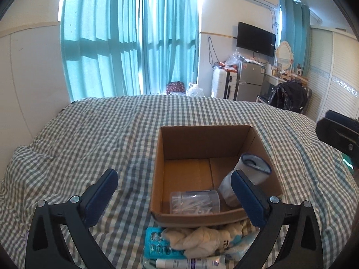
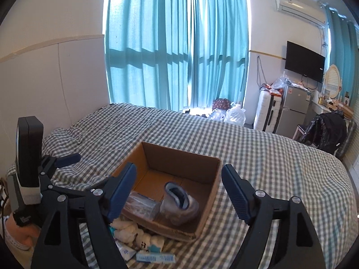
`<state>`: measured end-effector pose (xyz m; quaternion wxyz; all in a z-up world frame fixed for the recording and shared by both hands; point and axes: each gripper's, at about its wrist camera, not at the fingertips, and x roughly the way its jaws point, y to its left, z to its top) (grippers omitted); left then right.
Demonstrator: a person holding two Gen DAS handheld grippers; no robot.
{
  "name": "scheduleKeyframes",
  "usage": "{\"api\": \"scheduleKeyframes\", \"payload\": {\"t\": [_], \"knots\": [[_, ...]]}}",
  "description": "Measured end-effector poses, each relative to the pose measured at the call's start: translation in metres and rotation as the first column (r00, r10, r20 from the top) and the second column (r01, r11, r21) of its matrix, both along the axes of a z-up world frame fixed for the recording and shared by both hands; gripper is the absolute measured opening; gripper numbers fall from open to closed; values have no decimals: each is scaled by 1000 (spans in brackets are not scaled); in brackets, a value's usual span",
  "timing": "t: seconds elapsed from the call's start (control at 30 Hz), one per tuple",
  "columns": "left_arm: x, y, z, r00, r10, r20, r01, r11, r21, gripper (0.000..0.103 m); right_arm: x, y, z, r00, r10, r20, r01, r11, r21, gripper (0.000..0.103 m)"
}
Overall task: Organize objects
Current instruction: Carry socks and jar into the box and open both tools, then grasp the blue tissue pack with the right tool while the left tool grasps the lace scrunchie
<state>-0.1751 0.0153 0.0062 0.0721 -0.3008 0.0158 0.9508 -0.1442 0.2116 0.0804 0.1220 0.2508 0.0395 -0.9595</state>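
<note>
An open cardboard box (image 1: 197,139) sits on the checked bed; it also shows in the right wrist view (image 2: 208,192). Inside lie a clear jar of cotton swabs (image 1: 195,202) and a white sock with blue trim (image 1: 253,168), the sock also in the right wrist view (image 2: 179,201). In front of the box lie a rolled white sock (image 1: 202,239), a teal packet (image 1: 157,244) and a white tube (image 1: 190,263). My left gripper (image 1: 175,195) is open and empty above the box's near edge. My right gripper (image 2: 179,192) is open and empty over the box.
The checked bedspread (image 1: 89,139) spreads all around the box. The right gripper's body (image 1: 338,134) shows at the right edge of the left wrist view. Curtains, a fridge (image 1: 250,80) and a chair with a black coat (image 1: 289,96) stand beyond the bed.
</note>
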Motion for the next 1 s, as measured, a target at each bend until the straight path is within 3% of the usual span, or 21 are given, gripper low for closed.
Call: {"api": "scheduleKeyframes", "payload": {"t": [0.23, 0.5, 0.8, 1.0], "knots": [[38, -6, 16, 999, 20, -44, -22, 999, -35, 103, 45, 4, 8, 1000, -19, -4, 19, 1000, 11, 83], [61, -16, 2, 998, 44, -36, -46, 998, -48, 103, 72, 0, -16, 999, -31, 30, 30, 999, 24, 83], [71, -25, -55, 994, 103, 21, -100, 988, -116, 103, 68, -13, -87, 989, -44, 143, 38, 998, 44, 83], [69, -22, -107, 987, 89, 130, -72, 989, -130, 103, 53, -16, -137, 969, -38, 245, 26, 998, 49, 83]]}}
